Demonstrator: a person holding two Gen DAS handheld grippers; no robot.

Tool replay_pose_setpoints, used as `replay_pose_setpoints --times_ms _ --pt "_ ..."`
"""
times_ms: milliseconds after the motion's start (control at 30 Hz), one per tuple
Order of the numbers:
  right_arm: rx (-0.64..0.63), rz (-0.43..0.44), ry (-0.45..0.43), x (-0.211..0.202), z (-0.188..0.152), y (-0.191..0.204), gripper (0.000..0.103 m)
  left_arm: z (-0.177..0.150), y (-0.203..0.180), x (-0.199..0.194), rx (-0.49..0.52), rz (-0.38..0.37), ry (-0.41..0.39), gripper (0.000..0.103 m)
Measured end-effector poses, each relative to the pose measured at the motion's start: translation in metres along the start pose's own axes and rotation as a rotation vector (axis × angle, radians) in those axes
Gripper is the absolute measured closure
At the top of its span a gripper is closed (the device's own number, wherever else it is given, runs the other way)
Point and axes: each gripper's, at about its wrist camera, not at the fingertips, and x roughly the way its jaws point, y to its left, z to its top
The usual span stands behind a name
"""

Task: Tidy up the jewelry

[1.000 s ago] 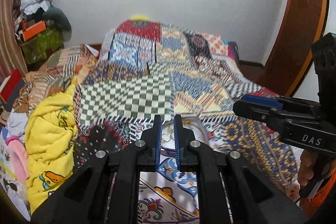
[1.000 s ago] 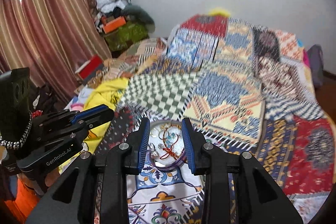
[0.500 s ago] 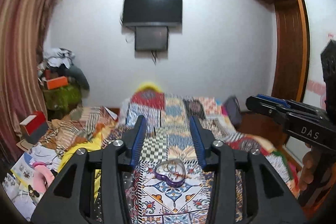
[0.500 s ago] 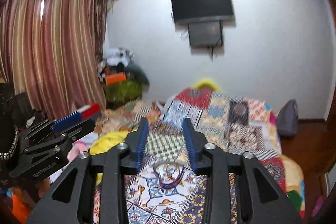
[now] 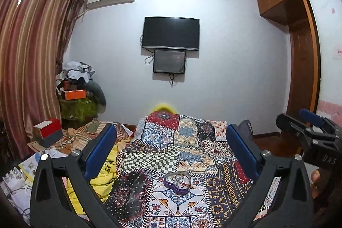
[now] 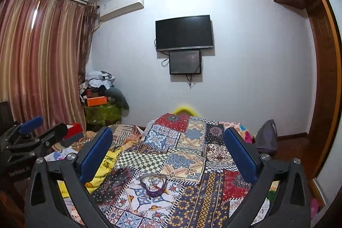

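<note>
A purple heart-shaped dish [image 5: 177, 182] holding tangled jewelry with a red thread lies on the patchwork bedspread [image 5: 188, 142]; the right wrist view shows the same dish [image 6: 153, 184]. My left gripper [image 5: 171, 144] is open wide, raised well above and behind the dish, with nothing between its blue pads. My right gripper [image 6: 168, 146] is also open wide and empty, held high over the bed. Each gripper appears at the edge of the other's view: the right gripper [image 5: 307, 127] at right, the left gripper [image 6: 32, 131] at left.
A yellow blanket [image 5: 104, 174] and papers lie left of the bedspread. A red and grey box [image 5: 48, 131] and a cluttered stand with an orange box [image 5: 74, 94] sit by the curtain. A TV [image 5: 171, 33] hangs on the far wall; a wooden wardrobe [image 5: 303, 57] stands right.
Both grippers have lifted and tilted up from close over the dish, and both have opened from nearly shut to wide. The dish stays on the bed.
</note>
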Motion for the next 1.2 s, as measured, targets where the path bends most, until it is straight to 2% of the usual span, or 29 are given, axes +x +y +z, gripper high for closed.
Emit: replay_pose_setpoints --times_ms 267,1200 --pt "-0.014 -0.008 0.022 -0.015 -0.013 -0.003 0.000 -0.005 0.002 0.000 -0.003 0.014 0.021 0.000" --pt "-0.009 -0.005 0.038 -0.022 -0.006 -0.006 0.000 -0.008 -0.004 0.008 0.018 0.023 0.046 0.000"
